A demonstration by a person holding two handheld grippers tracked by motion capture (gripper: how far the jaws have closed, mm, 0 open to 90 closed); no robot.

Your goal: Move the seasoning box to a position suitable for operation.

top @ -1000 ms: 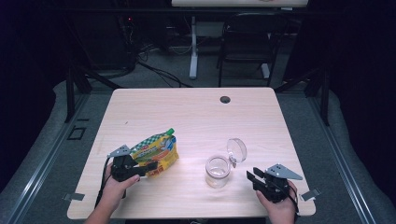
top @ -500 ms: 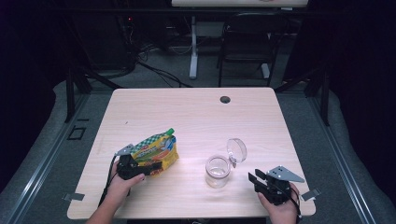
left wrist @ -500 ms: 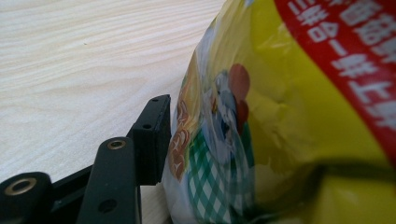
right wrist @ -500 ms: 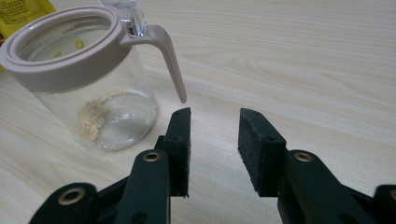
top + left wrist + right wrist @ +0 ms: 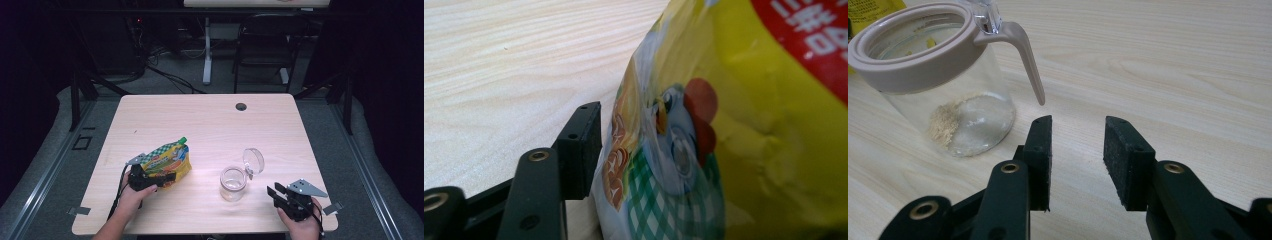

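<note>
A yellow snack bag (image 5: 167, 162) with a green checked band and a rooster print (image 5: 684, 145) lies on the table's front left. My left gripper (image 5: 155, 177) is at its near end with the bag between its jaws. They have just been opening, and the one black pad (image 5: 581, 145) in sight stands right beside the bag's skin; the other is hidden behind the bag. A clear glass jar (image 5: 233, 182) with a beige rim (image 5: 908, 55) and a flipped-up lid (image 5: 253, 161) stands at the front centre, a little powder (image 5: 945, 125) at its bottom. My right gripper (image 5: 1078, 155) stands open and empty just right of the jar (image 5: 276, 192).
The light wooden table (image 5: 210, 120) has a dark cable hole (image 5: 241, 106) near its far edge. A chair (image 5: 262, 45) and a desk leg stand on the dark floor behind it. A cable trails from each gripper over the front edge.
The left gripper has shifted slightly at the bag's near end. The bag, the jar and the right gripper stay where they were.
</note>
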